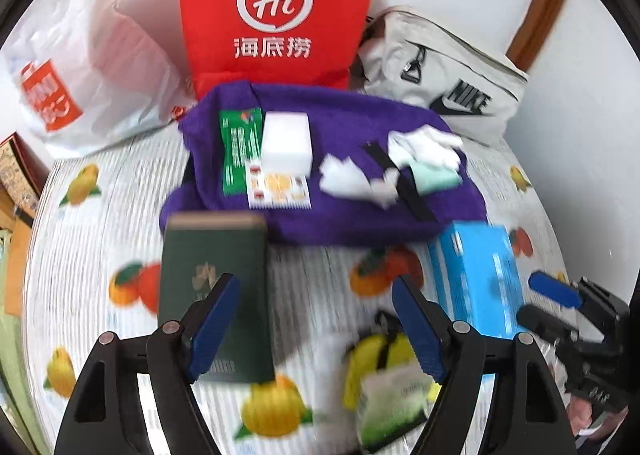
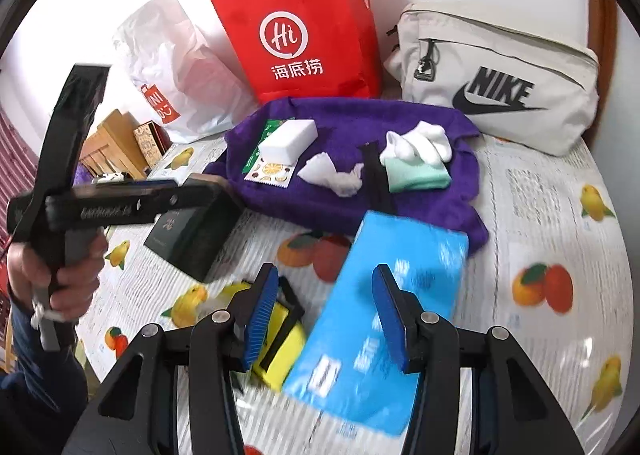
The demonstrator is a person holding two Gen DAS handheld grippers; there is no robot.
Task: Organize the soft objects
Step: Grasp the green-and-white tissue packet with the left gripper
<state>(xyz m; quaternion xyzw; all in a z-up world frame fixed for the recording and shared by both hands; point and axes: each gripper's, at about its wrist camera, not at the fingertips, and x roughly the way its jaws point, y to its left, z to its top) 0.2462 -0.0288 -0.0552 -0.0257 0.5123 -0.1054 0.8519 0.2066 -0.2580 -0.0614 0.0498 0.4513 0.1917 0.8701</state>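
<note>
On the desk (image 2: pixel 540 207), in the middle, lies a purple towel (image 2: pixel 340 207), and the soft things sit on top of it. We see a white sponge (image 2: pixel 290 139), a crumpled tissue (image 2: pixel 332 173), white socks (image 2: pixel 420 141) and a folded mint cloth (image 2: pixel 416 175).

Our left gripper (image 1: pixel 316 287) has its jaws wide apart with nothing between them. A dark green box (image 1: pixel 212 267) lies just past its left finger. Our right gripper (image 2: pixel 325 275) hangs over a blue pack (image 2: pixel 400 255) with its jaws parted too, and the pads do not press on it.

We think the step now is to reach for the towel pile. We should go for one thing at a time, come down from above, and squeeze gently.

The sponge is a smooth block and should be easy to hold by its long sides. The tissue is thin and floppy. The socks look puffy and lumpy. The towel looks fuzzy and thick. The box and pack look hard and flat.
</note>
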